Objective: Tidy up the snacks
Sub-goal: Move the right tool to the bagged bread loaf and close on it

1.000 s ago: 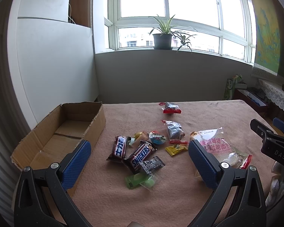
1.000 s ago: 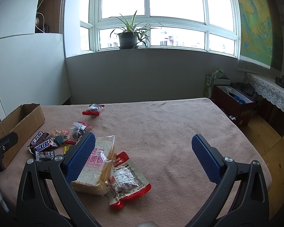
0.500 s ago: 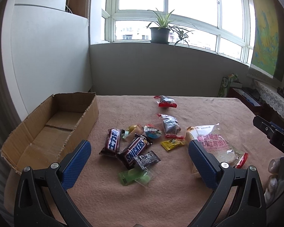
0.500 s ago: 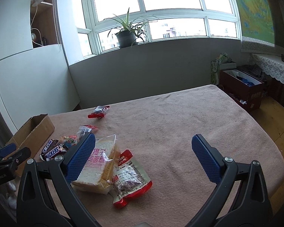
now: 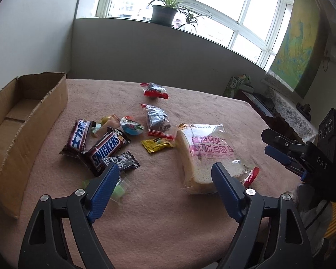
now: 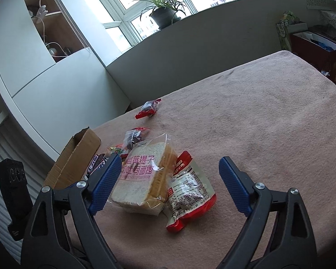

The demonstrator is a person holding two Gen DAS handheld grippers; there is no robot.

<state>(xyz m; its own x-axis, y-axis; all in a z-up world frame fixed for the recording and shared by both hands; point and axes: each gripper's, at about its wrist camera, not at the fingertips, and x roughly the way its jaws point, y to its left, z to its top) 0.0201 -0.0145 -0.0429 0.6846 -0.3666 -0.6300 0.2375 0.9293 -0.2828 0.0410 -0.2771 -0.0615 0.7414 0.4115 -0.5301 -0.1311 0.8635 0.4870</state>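
Pink-clothed table (image 5: 159, 219) by window. Cardboard box (image 5: 15, 121) bare inside; nothing sorted yet. Snickers bar (image 5: 106, 150), bread bag (image 6: 143, 177), candies all loose on table. Left hand-held gripper (image 5: 165, 188) and right hand-held gripper (image 6: 168, 183) spread wide, holding nothing.

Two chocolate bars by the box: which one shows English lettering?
The Snickers bar, lying nearer the camera. The other bar, closer to the cardboard box, shows Chinese characters.

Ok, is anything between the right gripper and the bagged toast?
Nothing visible. The right gripper is open with the bagged toast lying just ahead, beside its left finger. A red snack pouch lies against the toast's right side, partly tucked under it, so closing could catch both.
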